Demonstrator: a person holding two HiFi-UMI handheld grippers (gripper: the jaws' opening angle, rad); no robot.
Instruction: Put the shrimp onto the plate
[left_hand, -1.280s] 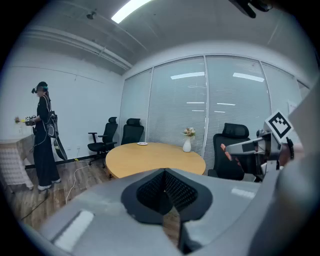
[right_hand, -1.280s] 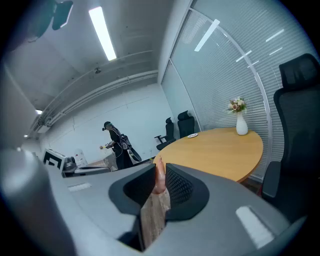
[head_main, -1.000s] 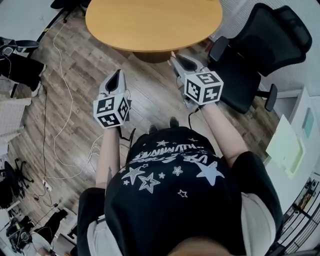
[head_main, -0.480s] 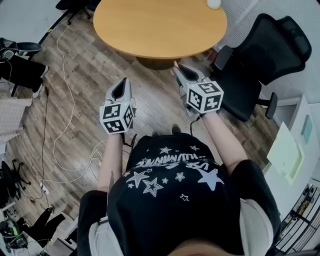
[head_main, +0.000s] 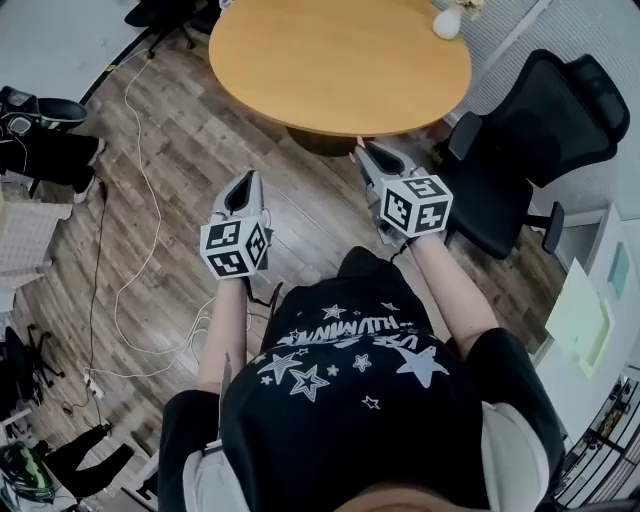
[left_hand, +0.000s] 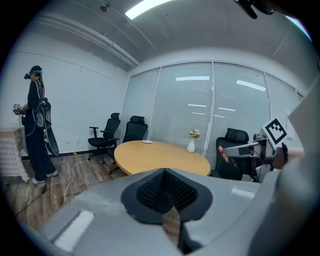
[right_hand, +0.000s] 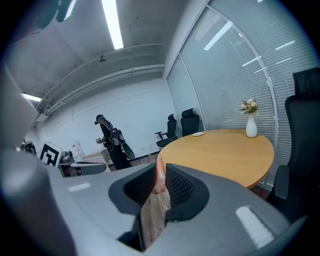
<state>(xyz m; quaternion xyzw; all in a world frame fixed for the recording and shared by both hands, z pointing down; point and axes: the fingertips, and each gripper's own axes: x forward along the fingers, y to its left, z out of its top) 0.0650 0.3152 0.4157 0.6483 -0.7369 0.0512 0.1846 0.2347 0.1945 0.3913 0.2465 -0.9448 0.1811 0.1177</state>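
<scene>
Closest to us, our black T-shirt with white stars (head_main: 350, 370) fills the bottom of the head view. Both our forearms reach out from it above the wood-plank floor (head_main: 170, 180). In our left hand, the left gripper (left_hand: 164, 171) has its jaws brought together. The ribbed pads meet at the tips with nothing between them, and only a sliver of floor shows through the gap lower down. In our right hand, the right gripper (right_hand: 159, 167) is clamped on the shrimp (right_hand: 160, 180), a pinkish-orange piece standing upright between its two pads. We hold both grippers in the air, side by side and apart, pointing toward the round wooden table (head_main: 340, 60). In the head view the right gripper's tips show right at the table's near rim, while the left gripper sits over bare floor. To our right, a black office chair (head_main: 520, 130) stands just beside the table. On the tabletop we see the small white plate (left_hand: 147, 142) near the far edge, well apart from the shrimp, and a white vase with flowers (left_hand: 191, 146) near the edge on the right. Beyond the table, two more black chairs (left_hand: 136, 131) stand before a glass wall with blinds (left_hand: 185, 105). Far off at the left, a person in dark clothes (left_hand: 37, 130) stands by the white wall
</scene>
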